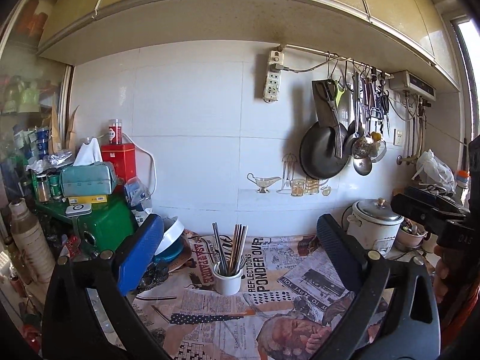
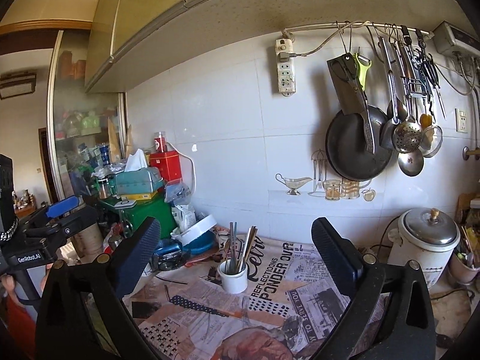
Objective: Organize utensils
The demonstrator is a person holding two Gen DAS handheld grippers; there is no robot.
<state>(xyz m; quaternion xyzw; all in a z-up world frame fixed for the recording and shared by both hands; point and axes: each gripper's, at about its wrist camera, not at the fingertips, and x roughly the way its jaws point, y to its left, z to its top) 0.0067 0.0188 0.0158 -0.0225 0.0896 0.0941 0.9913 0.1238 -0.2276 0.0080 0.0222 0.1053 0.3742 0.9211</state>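
On a newsprint-covered surface [image 1: 300, 270], two hand-held grippers, left [image 1: 240, 246] and right [image 2: 237, 240], hang with jaws spread wide and empty, well back from one white cup [image 1: 227, 280] near the tiled wall. The cup holds a bundle of metal chopsticks [image 1: 237, 244], too tightly packed to count. The sorting looks finished; any next move would mean reaching in again.

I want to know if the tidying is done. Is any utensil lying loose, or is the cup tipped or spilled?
Nothing stands out. The white cup stands upright on the newspaper-print cloth with the chopsticks standing in it. No utensil lies loose on the cloth that shows.
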